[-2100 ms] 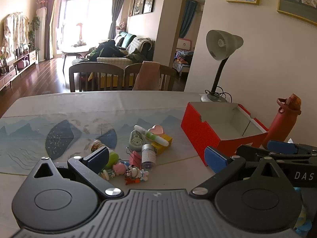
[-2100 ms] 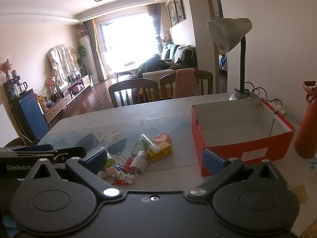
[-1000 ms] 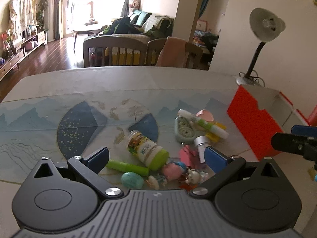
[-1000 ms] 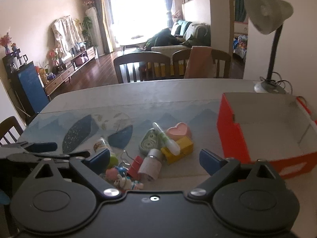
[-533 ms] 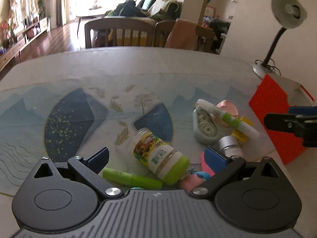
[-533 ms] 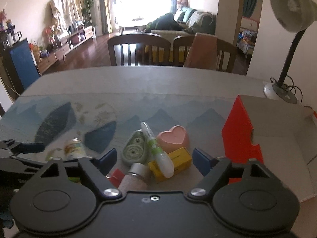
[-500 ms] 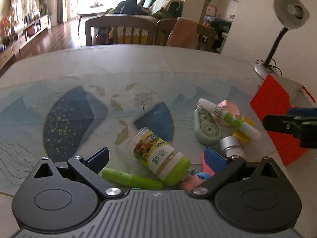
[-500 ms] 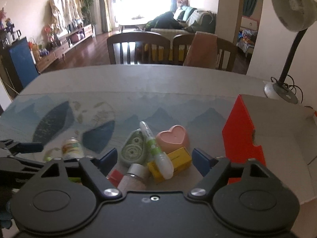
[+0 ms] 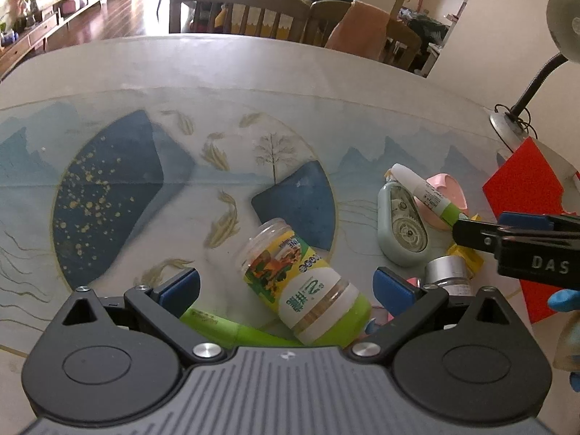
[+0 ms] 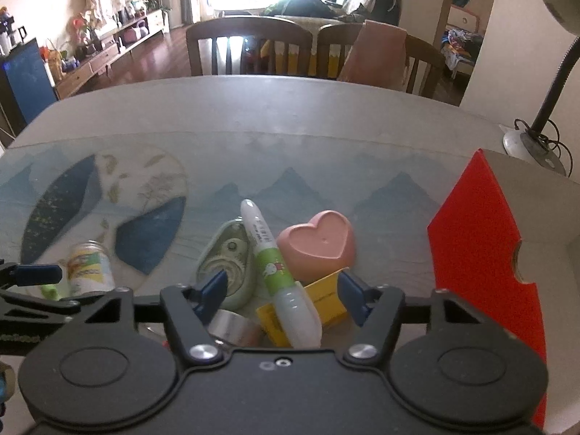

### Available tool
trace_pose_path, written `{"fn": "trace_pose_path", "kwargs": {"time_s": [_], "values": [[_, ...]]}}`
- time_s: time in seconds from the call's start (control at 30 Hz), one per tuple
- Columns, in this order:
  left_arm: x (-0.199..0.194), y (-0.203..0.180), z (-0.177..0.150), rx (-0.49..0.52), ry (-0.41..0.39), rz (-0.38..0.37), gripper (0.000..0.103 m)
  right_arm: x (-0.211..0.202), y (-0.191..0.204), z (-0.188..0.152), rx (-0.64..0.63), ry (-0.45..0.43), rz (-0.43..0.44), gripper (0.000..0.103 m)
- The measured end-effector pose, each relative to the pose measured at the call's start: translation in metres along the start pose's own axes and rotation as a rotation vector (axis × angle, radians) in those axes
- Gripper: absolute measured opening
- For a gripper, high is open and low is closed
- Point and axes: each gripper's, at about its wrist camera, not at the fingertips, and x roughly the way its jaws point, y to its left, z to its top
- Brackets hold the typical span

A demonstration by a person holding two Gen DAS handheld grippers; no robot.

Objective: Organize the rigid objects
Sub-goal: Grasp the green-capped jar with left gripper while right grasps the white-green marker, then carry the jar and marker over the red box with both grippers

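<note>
A pile of small objects lies on the patterned table mat. A clear jar with a green lid [image 9: 301, 279] lies on its side between the fingers of my left gripper [image 9: 286, 284]. Those jaws are closing a little and stand apart from the jar. A green tube [image 9: 232, 328] lies just below it. My right gripper [image 10: 283, 291] straddles a white and green pen [image 10: 275, 268] that rests on a yellow block [image 10: 326, 301]. Its jaws are closing, and the pads are clear of the pen. A pink heart box [image 10: 319, 243] and a green correction tape [image 10: 228, 257] lie beside it.
A red cardboard box [image 10: 482, 246] stands open at the right. Behind it is a desk lamp base [image 10: 533, 141] with its cord. A silver-capped cylinder [image 9: 447, 273] lies in the pile. Wooden chairs [image 10: 250, 43] stand at the table's far edge.
Both grippers have come down and forward onto the pile. The right jaws have narrowed around the pen. The jar now lies between the left fingers.
</note>
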Motion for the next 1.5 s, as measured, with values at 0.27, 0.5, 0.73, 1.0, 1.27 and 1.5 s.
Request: {"fn": "trace_pose_path", "kwargs": {"time_s": [0.27, 0.5, 0.73, 1.0, 1.27, 1.5], "values": [[0.006, 0.002, 0.001, -0.022, 0.023, -0.005, 0.088, 0.013, 0.002, 0.005, -0.013, 0.023, 0.003, 0.043], [0.005, -0.001, 0.003, -0.025, 0.033, -0.014, 0.076, 0.016, 0.010, 0.008, -0.054, 0.025, -0.019, 0.027], [0.002, 0.001, 0.004, -0.027, 0.026, -0.025, 0.053, 0.011, 0.017, 0.009, -0.072, 0.020, -0.020, 0.016], [-0.003, 0.008, 0.004, -0.041, 0.018, -0.020, 0.045, -0.009, 0.019, 0.012, -0.035, -0.002, -0.004, 0.016], [-0.019, 0.012, 0.005, -0.058, -0.027, -0.021, 0.045, -0.051, 0.015, 0.011, 0.004, -0.061, 0.026, 0.016], [-0.045, 0.006, 0.007, -0.067, -0.083, -0.027, 0.045, -0.097, 0.001, 0.011, 0.038, -0.132, 0.055, 0.016]]}}
